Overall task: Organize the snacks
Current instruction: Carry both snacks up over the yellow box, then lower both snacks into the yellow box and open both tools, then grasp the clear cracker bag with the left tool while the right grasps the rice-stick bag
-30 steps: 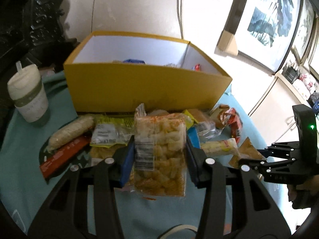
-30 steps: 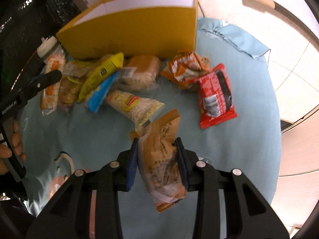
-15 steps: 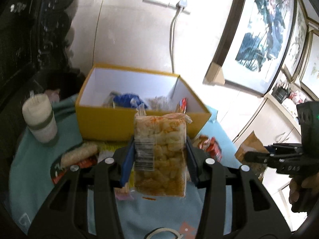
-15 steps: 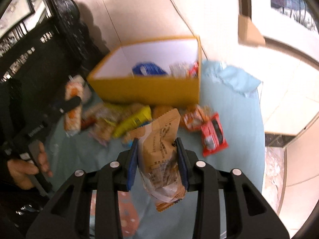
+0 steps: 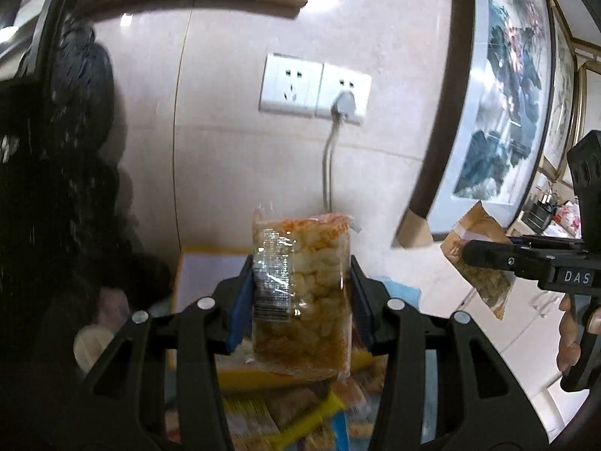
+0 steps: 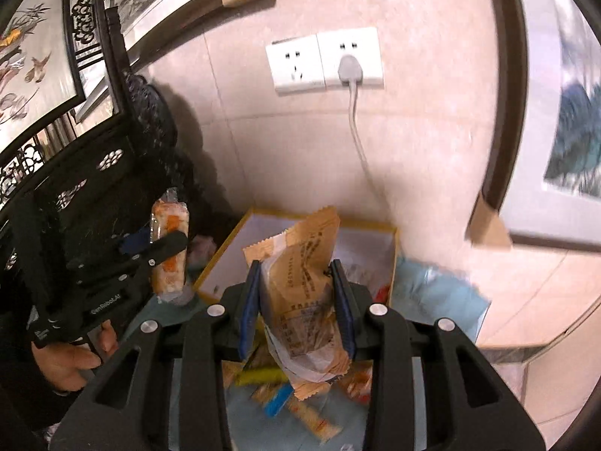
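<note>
Black plastic tongs fill the bottom of both wrist views, each pair with blue pads on its inner faces. The left tongs (image 5: pixel 300 300) are clamped on a clear packet of puffed rice snack (image 5: pixel 302 293), pale with orange patches and a barcode label, held upright between the pads. The right tongs (image 6: pixel 296 308) are clamped on a tan paper snack bag (image 6: pixel 300 293) with dark print and a zigzag top edge, also held upright and raised off the surface. Each pair appears in the other's view, held by a bare hand (image 6: pixel 71 360) at the frame edge.

Below both pairs, loose snack packets (image 6: pixel 285 394) in yellow, blue and orange wrappers lie blurred on a worktop covered with a light blue cloth (image 6: pixel 443 300). Just behind them sits a yellow box (image 6: pixel 392 263) with a white interior, open at the top, with a few items inside; what they are cannot be told.

Behind the box rises a beige tiled wall with a white double socket (image 6: pixel 325 60); a grey plug and cable (image 6: pixel 355 112) hang from its right half. Dark carved wooden furniture (image 6: pixel 94 173) stands to the left, and a framed painting (image 5: pixel 499 94) hangs to the right
</note>
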Demonstrator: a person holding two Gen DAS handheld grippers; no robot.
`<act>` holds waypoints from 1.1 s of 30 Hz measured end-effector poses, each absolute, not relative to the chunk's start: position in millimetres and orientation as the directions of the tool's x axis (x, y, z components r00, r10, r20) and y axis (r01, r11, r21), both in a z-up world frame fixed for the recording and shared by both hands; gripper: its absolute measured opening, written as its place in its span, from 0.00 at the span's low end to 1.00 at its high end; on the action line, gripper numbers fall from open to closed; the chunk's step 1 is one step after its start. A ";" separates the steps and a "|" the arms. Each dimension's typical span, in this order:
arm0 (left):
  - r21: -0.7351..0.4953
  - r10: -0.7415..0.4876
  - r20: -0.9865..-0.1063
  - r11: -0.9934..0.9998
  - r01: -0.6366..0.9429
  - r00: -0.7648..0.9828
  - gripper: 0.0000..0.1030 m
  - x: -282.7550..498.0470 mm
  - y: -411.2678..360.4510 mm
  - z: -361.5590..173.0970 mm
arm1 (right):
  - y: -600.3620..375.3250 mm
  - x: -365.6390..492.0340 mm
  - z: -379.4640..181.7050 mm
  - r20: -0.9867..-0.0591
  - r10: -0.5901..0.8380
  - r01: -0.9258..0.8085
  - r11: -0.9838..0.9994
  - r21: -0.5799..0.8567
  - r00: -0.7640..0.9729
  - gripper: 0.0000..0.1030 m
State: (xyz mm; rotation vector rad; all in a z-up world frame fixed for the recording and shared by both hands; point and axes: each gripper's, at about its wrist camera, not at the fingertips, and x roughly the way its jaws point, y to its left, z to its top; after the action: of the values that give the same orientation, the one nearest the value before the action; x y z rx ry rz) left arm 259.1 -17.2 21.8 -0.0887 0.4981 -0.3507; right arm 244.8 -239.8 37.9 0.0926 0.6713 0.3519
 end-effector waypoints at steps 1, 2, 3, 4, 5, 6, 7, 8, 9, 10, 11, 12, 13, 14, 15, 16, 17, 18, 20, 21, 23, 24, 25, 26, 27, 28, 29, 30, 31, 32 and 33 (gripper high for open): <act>-0.154 -0.343 -0.451 0.939 0.306 0.824 0.45 268.2 -18.1 25.8 | -239.4 255.0 42.7 -0.592 0.342 -0.288 0.939 0.187 0.730 0.35; -0.137 -0.333 -0.452 0.943 0.304 0.828 0.45 276.7 -19.5 28.5 | -238.7 261.4 44.6 -0.593 0.339 -0.286 0.940 0.185 0.731 0.35; -0.122 -0.324 -0.456 0.945 0.302 0.829 0.45 285.8 -21.3 30.0 | -239.3 269.6 46.9 -0.591 0.335 -0.282 0.942 0.184 0.734 0.35; -0.111 -0.313 -0.459 0.949 0.295 0.832 0.46 293.0 -22.5 30.6 | -239.4 282.6 48.4 -0.586 0.336 -0.277 0.941 0.192 0.737 0.35; -0.092 -0.289 -0.470 0.956 0.279 0.834 0.46 304.6 -25.0 29.4 | -238.7 292.5 47.6 -0.586 0.339 -0.275 0.941 0.200 0.736 0.37; -0.075 -0.260 -0.488 0.964 0.257 0.833 0.59 318.1 -27.3 25.7 | -238.4 305.4 43.0 -0.598 0.332 -0.264 0.943 0.201 0.729 0.39; -0.074 -0.245 -0.508 0.968 0.241 0.826 0.94 327.8 -27.3 21.2 | -238.6 319.6 33.1 -0.634 0.294 -0.229 0.956 0.185 0.716 0.45; -0.075 -0.215 -0.549 0.975 0.209 0.807 0.98 340.5 -25.8 13.9 | -236.0 329.6 24.7 -0.665 0.256 -0.193 0.967 0.168 0.702 0.55; -0.078 -0.198 -0.569 0.979 0.187 0.798 0.98 346.3 -22.8 9.6 | -236.0 336.2 16.7 -0.692 0.222 -0.159 0.975 0.154 0.687 0.55; -0.095 -0.185 -0.587 0.983 0.160 0.788 0.98 350.5 -16.0 4.6 | -235.6 336.9 12.3 -0.695 0.224 -0.156 0.974 0.162 0.683 0.55; -0.117 -0.189 -0.594 0.982 0.149 0.782 0.98 349.8 -8.7 0.0 | -234.5 334.6 7.9 -0.689 0.240 -0.167 0.971 0.173 0.684 0.55; -0.126 -0.192 -0.592 0.981 0.145 0.783 0.98 345.7 -1.6 -5.2 | -233.6 330.6 4.5 -0.685 0.244 -0.178 0.970 0.167 0.687 0.55; -0.111 -0.183 -0.592 0.983 0.145 0.785 0.98 342.0 0.9 -8.9 | -232.5 324.6 -2.0 -0.685 0.250 -0.196 0.968 0.158 0.685 0.55; -0.087 -0.167 -0.595 0.986 0.144 0.786 0.98 335.9 4.2 -15.0 | -232.4 320.6 -5.9 -0.687 0.253 -0.203 0.967 0.155 0.681 0.55; -0.078 -0.160 -0.595 0.987 0.141 0.788 0.98 330.7 6.3 -19.8 | -233.0 314.3 -13.5 -0.691 0.256 -0.213 0.966 0.149 0.676 0.55; -0.075 -0.153 -0.597 0.988 0.135 0.787 0.98 321.4 10.2 -28.0 | -234.0 307.9 -22.2 -0.698 0.260 -0.222 0.964 0.147 0.667 0.55; -0.079 -0.150 -0.596 0.989 0.128 0.789 0.98 312.1 13.2 -35.6 | -235.2 301.3 -29.5 -0.703 0.268 -0.230 0.961 0.151 0.658 0.55; -0.082 -0.152 -0.601 0.988 0.129 0.785 0.98 301.4 14.7 -45.4 | -236.2 294.8 -37.0 -0.709 0.277 -0.240 0.958 0.154 0.648 0.55; -0.075 -0.152 -0.609 0.988 0.134 0.778 0.98 281.1 14.5 -62.6 | -233.9 272.8 -56.1 -0.723 0.296 -0.280 0.949 0.147 0.624 0.55; -0.067 -0.153 -0.619 0.988 0.142 0.771 0.98 270.4 15.2 -73.1 | -232.6 264.7 -64.1 -0.729 0.303 -0.293 0.945 0.147 0.614 0.55; -0.055 -0.157 -0.648 0.986 0.159 0.745 0.98 246.6 15.3 -101.2 | -229.9 242.8 -89.4 -0.754 0.321 -0.318 0.935 0.156 0.573 0.56; -0.058 -0.172 -0.676 0.982 0.181 0.716 0.98 233.9 14.8 -119.3 | -228.5 231.6 -102.9 -0.768 0.326 -0.327 0.931 0.161 0.551 0.56; -0.060 -0.178 -0.692 0.980 0.190 0.700 0.98 224.6 16.7 -129.5 | -226.5 216.6 -122.3 -0.788 0.329 -0.338 0.927 0.164 0.520 0.58; -0.057 -0.180 -0.714 0.978 0.199 0.676 0.98 214.1 17.9 -144.3 | -224.2 208.0 -135.1 -0.805 0.320 -0.345 0.926 0.154 0.500 0.60; -0.057 -0.179 -0.730 0.978 0.202 0.659 0.98 208.8 17.5 -154.3 | -219.8 195.8 -152.5 -0.831 0.295 -0.359 0.925 0.125 0.471 0.59; -0.058 -0.180 -0.756 0.976 0.210 0.629 0.98 199.4 18.7 -170.0 | -216.6 188.1 -162.1 -0.845 0.280 -0.371 0.923 0.105 0.456 0.59; -0.047 -0.172 -0.774 0.975 0.216 0.609 0.98 193.9 18.8 -180.3 | -213.1 177.8 -177.5 -0.864 0.258 -0.386 0.919 0.080 0.433 0.59; -0.024 -0.156 -0.790 0.974 0.225 0.592 0.98 189.9 18.1 -189.4 | -210.8 171.3 -187.7 -0.877 0.238 -0.394 0.917 0.061 0.418 0.59; -0.011 -0.148 -0.799 0.973 0.232 0.583 0.98 188.7 16.8 -194.2 | -209.1 165.7 -198.3 -0.888 0.218 -0.400 0.915 0.043 0.404 0.59; -0.005 -0.145 -0.805 0.971 0.238 0.575 0.98 188.4 15.5 -198.1 | -209.1 164.0 -203.8 -0.894 0.208 -0.398 0.916 0.036 0.397 0.59; -0.005 -0.146 -0.807 0.970 0.241 0.573 0.98 189.1 14.6 -199.7 | -210.4 164.0 -207.9 -0.897 0.201 -0.391 0.920 0.034 0.393 0.59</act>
State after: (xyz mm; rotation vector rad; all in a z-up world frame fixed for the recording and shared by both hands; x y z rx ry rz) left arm 189.1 14.6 -199.7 0.1098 0.9341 -0.2276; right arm 164.0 -210.4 -207.9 -0.1940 1.1057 0.3783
